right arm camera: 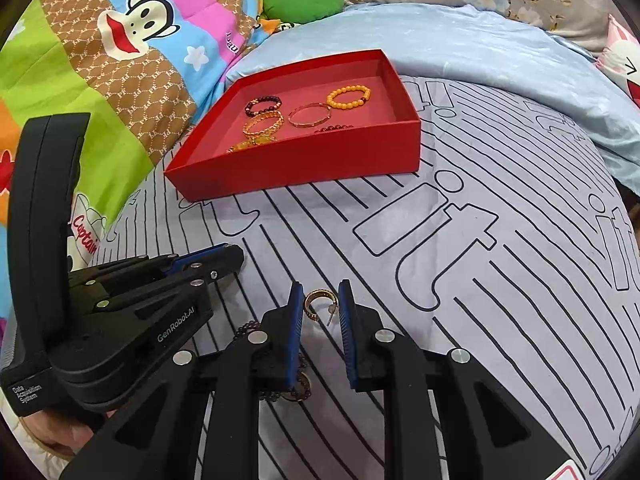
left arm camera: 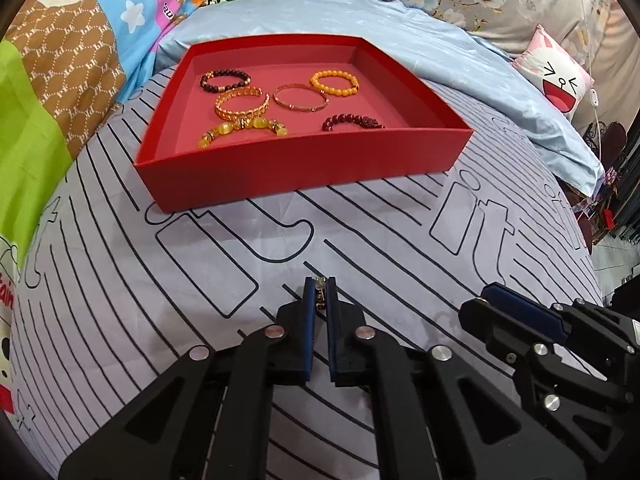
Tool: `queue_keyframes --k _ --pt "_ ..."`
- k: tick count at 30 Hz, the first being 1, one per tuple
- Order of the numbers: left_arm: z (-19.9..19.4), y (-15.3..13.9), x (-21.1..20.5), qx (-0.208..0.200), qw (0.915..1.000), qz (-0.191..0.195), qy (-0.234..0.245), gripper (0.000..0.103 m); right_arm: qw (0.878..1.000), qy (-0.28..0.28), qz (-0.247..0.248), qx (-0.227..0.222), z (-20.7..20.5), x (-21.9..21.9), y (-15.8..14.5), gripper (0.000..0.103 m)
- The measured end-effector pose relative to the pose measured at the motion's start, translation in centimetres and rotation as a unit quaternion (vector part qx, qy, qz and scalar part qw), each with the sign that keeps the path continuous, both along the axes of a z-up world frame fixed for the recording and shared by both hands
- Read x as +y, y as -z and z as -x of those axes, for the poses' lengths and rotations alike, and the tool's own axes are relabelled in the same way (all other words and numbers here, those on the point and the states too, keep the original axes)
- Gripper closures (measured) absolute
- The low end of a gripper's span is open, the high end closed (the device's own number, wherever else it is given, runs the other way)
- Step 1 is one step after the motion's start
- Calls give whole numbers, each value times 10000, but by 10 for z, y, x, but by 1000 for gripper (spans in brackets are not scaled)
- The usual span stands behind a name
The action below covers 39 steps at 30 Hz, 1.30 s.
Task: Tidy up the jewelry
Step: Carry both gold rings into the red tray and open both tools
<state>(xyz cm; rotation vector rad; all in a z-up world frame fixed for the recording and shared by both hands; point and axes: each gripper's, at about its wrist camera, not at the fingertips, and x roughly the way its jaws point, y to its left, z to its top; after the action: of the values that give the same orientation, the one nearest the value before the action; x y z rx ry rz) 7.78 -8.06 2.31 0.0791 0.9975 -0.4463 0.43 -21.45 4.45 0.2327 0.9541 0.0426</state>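
1. We see a red tray on the bed, at about 12 o'clock from both of our grippers and well apart from them.
2. Six pieces already lie inside it: a dark beaded bracelet, an orange beaded bracelet, a gold woven bangle, a thin gold bangle, a yellow stone bracelet and a red beaded bracelet. We judge this part of the sorting done.
3. Our left gripper has its fingers drawn close around a small gold-toned piece, which sits pinched near the tips. It is too small for us to name; it may be an earring.
4. Our right gripper is spread, and a gold hoop earring lies on the bed between its fingers, touching neither as far as we can tell.
5. A dark bead chain also lies on the bed at 6 o'clock from the hoop, partly hidden under our right gripper's left finger.
6. We judge the task well along but unfinished: the pinched piece must travel to the tray at 12 o'clock, the hoop must be gripped and carried, and the bead chain is untouched.
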Motion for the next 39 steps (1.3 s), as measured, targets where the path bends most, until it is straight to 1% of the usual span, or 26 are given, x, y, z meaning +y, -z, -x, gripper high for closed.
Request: queue_keyframes --k 11,17,23,29,31,39 --pt "6 -38 8 -191 9997 175 29 98 9993 -120 22 -346 -2 11 -33 86" --pt "-2 -62 11 -396 9988 303 27 98 9985 -99 -24 -537 -20 9 -54 86" --pt "-28 -87 10 -712 9967 386 -35 98 9968 -116 84 -791 -51 7 -75 86" --pt "-63 -100 3 -954 9947 364 -149 98 9956 -43 191 -920 -91 3 -83 86" --pt "-77 -100 1 -1001 9942 318 -217 98 9955 1 210 -920 -104 0 -81 86" --pt "-130 -83 -9 -889 9950 186 -418 98 9967 218 176 -764 -156 -17 -63 86"
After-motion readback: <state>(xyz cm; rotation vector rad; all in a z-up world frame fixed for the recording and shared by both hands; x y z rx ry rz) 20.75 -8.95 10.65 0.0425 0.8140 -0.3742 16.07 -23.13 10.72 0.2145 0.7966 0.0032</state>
